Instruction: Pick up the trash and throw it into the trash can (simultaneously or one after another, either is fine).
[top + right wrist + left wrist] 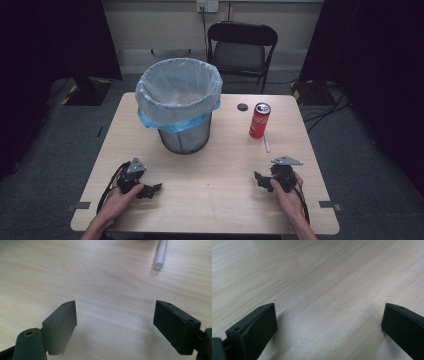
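A red soda can [259,120] stands upright on the wooden table [215,165], right of a mesh bin [180,106] lined with a pale blue bag. A white straw [267,142] lies just in front of the can, and its near end [160,254] shows in the right gripper view. My left gripper [151,190] rests low at the table's front left, open, with bare wood between its jaws [329,322]. At the front right my right gripper [261,181] is open too, with nothing between its jaws [115,317], a short way in front of the straw.
A small dark hole [242,107] sits in the table behind the can. A black folding chair [242,50] stands beyond the far edge. Cables lie on the floor at the right [325,107].
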Demonstrator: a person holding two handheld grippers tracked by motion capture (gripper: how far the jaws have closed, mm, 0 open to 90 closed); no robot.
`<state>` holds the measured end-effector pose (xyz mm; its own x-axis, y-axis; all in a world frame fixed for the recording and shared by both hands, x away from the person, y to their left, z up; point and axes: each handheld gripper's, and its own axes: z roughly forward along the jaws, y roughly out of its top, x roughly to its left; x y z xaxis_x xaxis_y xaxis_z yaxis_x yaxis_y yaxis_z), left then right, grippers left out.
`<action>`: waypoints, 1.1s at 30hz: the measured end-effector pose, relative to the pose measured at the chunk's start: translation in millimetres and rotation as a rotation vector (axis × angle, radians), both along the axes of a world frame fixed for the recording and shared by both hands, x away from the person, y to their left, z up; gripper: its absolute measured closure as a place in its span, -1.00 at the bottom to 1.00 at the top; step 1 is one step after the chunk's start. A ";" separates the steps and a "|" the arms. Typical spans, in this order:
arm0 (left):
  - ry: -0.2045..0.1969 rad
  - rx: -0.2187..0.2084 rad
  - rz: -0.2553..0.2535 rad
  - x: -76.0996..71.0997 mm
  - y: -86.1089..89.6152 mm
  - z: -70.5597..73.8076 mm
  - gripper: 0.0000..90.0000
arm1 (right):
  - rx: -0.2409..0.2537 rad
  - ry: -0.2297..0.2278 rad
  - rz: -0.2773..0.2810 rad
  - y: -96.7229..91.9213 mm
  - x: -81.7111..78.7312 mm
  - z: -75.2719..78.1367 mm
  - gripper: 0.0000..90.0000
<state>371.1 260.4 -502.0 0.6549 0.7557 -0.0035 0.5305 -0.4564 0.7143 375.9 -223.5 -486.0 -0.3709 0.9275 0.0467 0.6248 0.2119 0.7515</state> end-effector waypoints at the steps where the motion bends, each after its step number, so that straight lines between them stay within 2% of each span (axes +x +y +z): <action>1: 0.000 0.000 0.000 0.0 0.0 0.0 -1.00 | 0.009 -0.006 0.010 -0.8 0.0 2.3 -0.60; 5: 0.000 -0.001 0.002 -0.1 -0.1 -0.1 -1.00 | 0.022 -0.031 0.045 -1.8 -0.4 9.0 -0.64; 9: 0.000 0.004 0.002 -0.1 -0.1 0.2 -1.00 | 0.033 -0.022 0.065 -1.2 0.3 10.3 -0.61; 13: 0.000 0.000 -0.001 0.0 0.0 0.0 -1.00 | 0.037 -0.039 0.080 1.9 2.4 17.8 -0.61; 16: 0.000 0.001 0.000 -0.1 0.0 0.1 -1.00 | 0.037 -0.040 0.101 1.6 6.8 22.0 -0.61; 26: 0.000 0.004 0.003 -0.2 -0.1 0.2 -1.00 | 0.038 -0.074 0.107 -0.7 22.0 37.0 -0.62; 31: 0.000 0.004 0.002 -0.1 -0.1 0.2 -1.00 | 0.032 -0.088 0.126 -0.5 35.3 45.1 -0.63; 33: 0.000 0.005 0.002 -0.1 -0.1 0.2 -1.00 | 0.030 -0.073 0.125 -0.8 40.4 46.3 -0.64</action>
